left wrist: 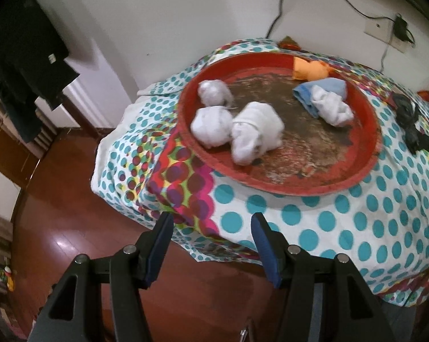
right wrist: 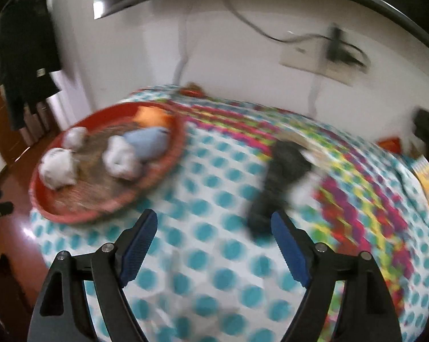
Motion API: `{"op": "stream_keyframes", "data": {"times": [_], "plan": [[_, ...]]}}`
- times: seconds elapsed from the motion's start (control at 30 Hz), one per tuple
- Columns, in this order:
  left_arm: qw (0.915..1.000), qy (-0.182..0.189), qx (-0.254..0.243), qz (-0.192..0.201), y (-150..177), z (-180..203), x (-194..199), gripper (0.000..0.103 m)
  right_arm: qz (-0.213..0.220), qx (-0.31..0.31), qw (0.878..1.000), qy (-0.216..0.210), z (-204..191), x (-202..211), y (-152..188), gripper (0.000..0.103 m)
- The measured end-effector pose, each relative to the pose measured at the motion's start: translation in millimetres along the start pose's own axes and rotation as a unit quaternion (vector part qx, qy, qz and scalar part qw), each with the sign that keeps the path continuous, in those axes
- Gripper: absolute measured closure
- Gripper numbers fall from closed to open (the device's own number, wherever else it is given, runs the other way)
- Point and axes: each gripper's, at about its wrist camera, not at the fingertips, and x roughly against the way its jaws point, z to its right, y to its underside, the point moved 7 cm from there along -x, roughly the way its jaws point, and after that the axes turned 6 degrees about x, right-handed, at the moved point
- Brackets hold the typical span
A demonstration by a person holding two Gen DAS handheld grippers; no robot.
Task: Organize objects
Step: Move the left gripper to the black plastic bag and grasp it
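Note:
A round red tray (left wrist: 368, 154) sits on a table with a dotted cloth (left wrist: 343, 228). In it lie several white rolled sock bundles (left wrist: 256, 131), a blue one (left wrist: 325, 88) and an orange one (left wrist: 308, 69). A black rolled bundle (right wrist: 277, 182) lies on the cloth right of the tray (right wrist: 169, 159); it also shows in the left wrist view (left wrist: 408, 116). My left gripper (left wrist: 211, 222) is open and empty, near the table's front edge. My right gripper (right wrist: 214, 222) is open and empty, just short of the black bundle. The right wrist view is blurred.
A white wall with cables and a socket plate (left wrist: 385, 32) stands behind the table. Dark clothes (left wrist: 23, 57) hang at the left. A wooden floor (left wrist: 57, 228) lies below the table's left edge. Colourful items (right wrist: 428, 176) sit at the far right.

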Motion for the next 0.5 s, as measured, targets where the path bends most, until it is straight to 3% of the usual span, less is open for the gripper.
{"op": "stream_keyframes", "data": {"times": [0.3, 0.5], "plan": [[0.998, 0.028, -0.056, 0.007, 10.5, 54.5, 12.0, 0.045, -0.032, -0.059, 0.993, 0.097, 109.3, 0.9, 62.1, 0.022], [0.9939, 0.072, -0.084, 0.001, 22.6, 101.2, 17.4, 0.045, -0.045, -0.075, 0.99, 0.115, 149.4, -7.0, 72.1, 0.022]]}}
